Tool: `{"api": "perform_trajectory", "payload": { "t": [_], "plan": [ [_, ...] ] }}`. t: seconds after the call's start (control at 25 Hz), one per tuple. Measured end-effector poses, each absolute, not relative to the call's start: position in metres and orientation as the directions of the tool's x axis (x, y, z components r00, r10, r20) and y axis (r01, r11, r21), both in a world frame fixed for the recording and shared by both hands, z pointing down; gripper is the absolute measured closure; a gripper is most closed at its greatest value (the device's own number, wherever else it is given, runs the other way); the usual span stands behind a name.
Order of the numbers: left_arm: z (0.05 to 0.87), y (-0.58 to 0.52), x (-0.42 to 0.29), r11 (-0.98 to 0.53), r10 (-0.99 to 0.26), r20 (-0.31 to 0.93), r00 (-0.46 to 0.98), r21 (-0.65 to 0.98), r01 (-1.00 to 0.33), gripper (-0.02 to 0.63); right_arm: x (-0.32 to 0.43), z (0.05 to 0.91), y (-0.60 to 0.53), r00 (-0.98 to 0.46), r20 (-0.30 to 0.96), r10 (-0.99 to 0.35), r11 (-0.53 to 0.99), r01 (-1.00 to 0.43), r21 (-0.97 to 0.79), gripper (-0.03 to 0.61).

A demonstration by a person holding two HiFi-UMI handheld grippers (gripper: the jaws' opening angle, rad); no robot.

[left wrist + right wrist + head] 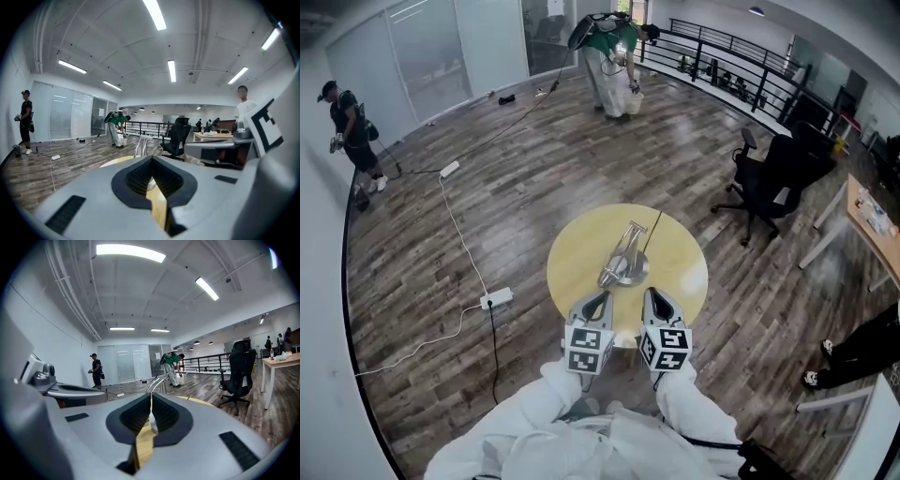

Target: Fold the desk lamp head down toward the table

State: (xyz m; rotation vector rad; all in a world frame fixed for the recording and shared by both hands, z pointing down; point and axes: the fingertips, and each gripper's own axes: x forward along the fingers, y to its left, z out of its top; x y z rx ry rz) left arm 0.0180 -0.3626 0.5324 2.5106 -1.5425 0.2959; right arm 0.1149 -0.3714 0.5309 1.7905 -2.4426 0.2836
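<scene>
- The round yellow table (684, 277) stood by itself on the wood floor, with bare boards all round its rim.
- Its near edge lay just under the two grippers.
- The silver desk lamp (624, 260) sat near the table's middle, its round base well inside the rim and its metal arm rods rising from it.
- A thin dark cord (654, 230) ran from the lamp toward the far edge.
- A white power strip (496, 299) with its cable lay on the floor to the table's left, and a black office chair (773, 178) stood off to the far right. Both were well apart from the table.
- A white desk (865, 217) stood by the right wall.
- A person in green (614, 47) bent over near the railing (722, 56), and a person in black (352, 127) stood by the left wall. Both were far off.
- The left gripper (599, 299) pointed forward, almost level, its jaws pressed together with nothing between them. Its tip was over the near rim, short of the lamp.
- The right gripper (651, 293) lay beside it in the same pose, jaws closed and empty, near the lamp's base with no contact visible.
- White sleeves (546, 403) trailed behind both.
</scene>
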Motion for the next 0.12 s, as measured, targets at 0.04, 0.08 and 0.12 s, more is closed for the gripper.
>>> {"api": "perform_trajectory", "payload": {
  "t": [0.04,0.08,0.12],
  "plan": [
    [0.5337,-0.3628,0.0183,-0.445,-0.858,0.265,0.441,0.048,-0.894,0.612,0.1152,0.5314,-0.3719,-0.305,0.191,-0.933,0.293,-0.952,-0.091,0.557],
    [0.5356,-0.3632,0.0185,-0.444,-0.857,0.268,0.439,0.046,-0.895,0.612,0.1157,0.5321,-0.3723,-0.306,0.193,-0.932,0.293,-0.952,-0.092,0.557],
    [0.5377,-0.3636,0.0187,-0.444,-0.857,0.270,0.438,0.044,-0.895,0.612,0.1162,0.5327,-0.3726,-0.307,0.194,-0.932,0.294,-0.951,-0.092,0.557]
  ]
}}
